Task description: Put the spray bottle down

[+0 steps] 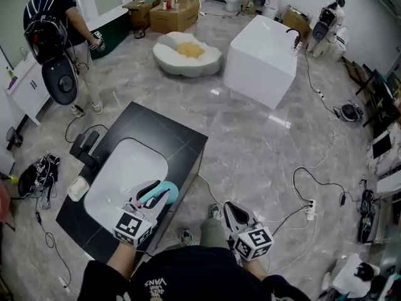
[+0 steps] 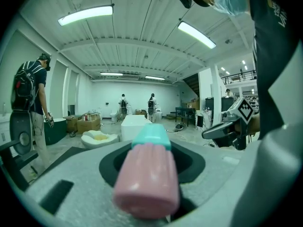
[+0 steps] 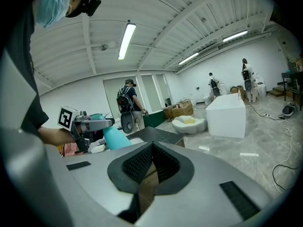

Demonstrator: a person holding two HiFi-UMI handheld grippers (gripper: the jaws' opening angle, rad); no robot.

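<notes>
The spray bottle [image 1: 164, 194] is teal with a pink part and lies level between the jaws of my left gripper [image 1: 152, 193], which is shut on it. It hangs over the near right part of the white sink basin [image 1: 122, 168] set in a black counter [image 1: 172, 133]. In the left gripper view the bottle [image 2: 148, 174] fills the middle, pink end towards the camera, teal end away. The right gripper view shows the teal body [image 3: 112, 138] at the left. My right gripper [image 1: 232, 210] is off the counter's right side, above the floor, shut and empty [image 3: 151, 148].
A black tap [image 1: 86, 147] and a soap dish [image 1: 78, 188] sit at the counter's left. A person with a backpack [image 1: 56, 27] stands far left. A white block tub [image 1: 260, 55], a shell-shaped tub [image 1: 188, 54], boxes [image 1: 173, 14] and floor cables [image 1: 313, 184] lie beyond.
</notes>
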